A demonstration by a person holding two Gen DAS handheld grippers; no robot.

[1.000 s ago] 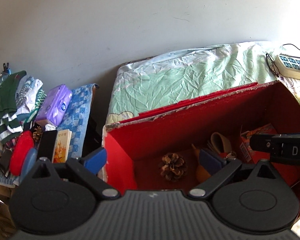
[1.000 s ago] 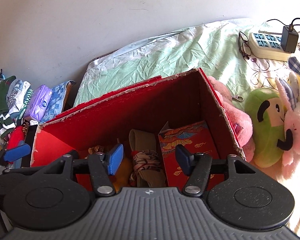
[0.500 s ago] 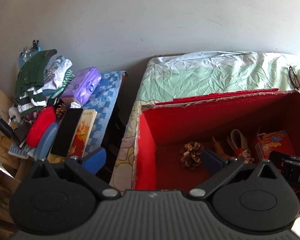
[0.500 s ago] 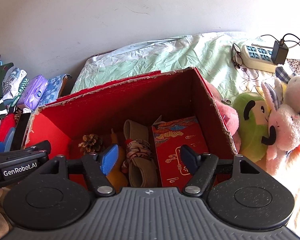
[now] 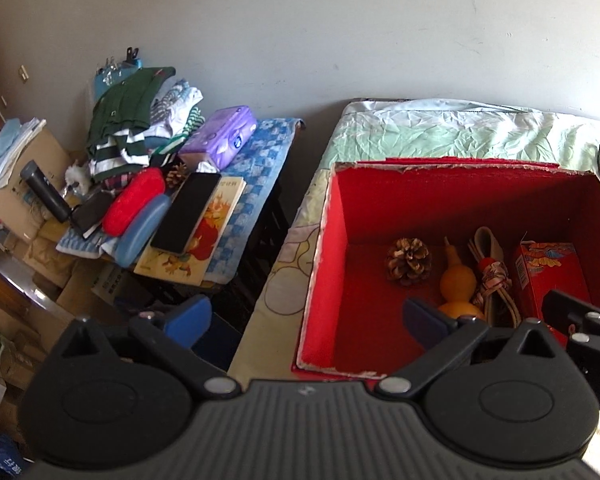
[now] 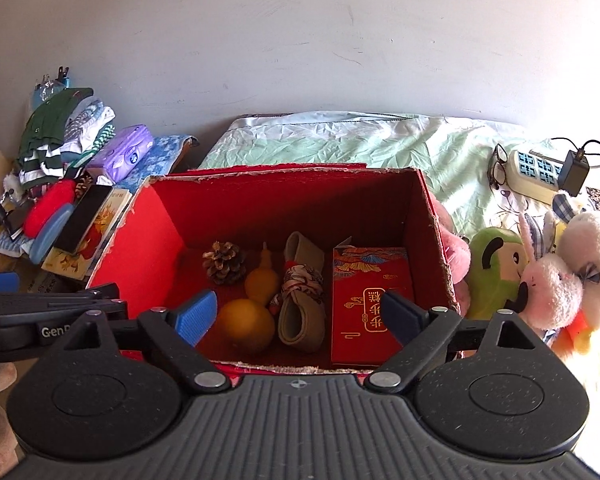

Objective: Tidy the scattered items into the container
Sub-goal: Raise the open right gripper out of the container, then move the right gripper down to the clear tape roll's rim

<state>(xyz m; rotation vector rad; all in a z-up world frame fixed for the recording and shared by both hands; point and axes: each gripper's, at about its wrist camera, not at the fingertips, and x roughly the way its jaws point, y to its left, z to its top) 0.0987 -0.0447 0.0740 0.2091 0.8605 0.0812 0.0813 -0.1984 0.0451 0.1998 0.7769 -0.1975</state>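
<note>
While the right gripper [image 6: 300, 314] hangs over the open red cardboard box [image 6: 156, 216] on the bed, its jaws are opening wide with nothing between them. Left gripper [image 5: 306, 316] jaws are spread too, empty, straddling the box's left wall. Already inside the box: brown pine cone [image 6: 224, 262], orange gourd [image 6: 254, 308], rolled beige strap tied with patterned cloth [image 6: 302, 304], flat red gift carton [image 6: 370, 304]. Leftover candidates sit outside to the right: green plush toy [image 6: 496, 272] and white plush rabbit [image 6: 550, 288], touching each other just beside the box. Judging by looks, both are light, soft, squashy, not fragile or slippery; pinch the rabbit mid-body or by an ear, since fur compresses.
</note>
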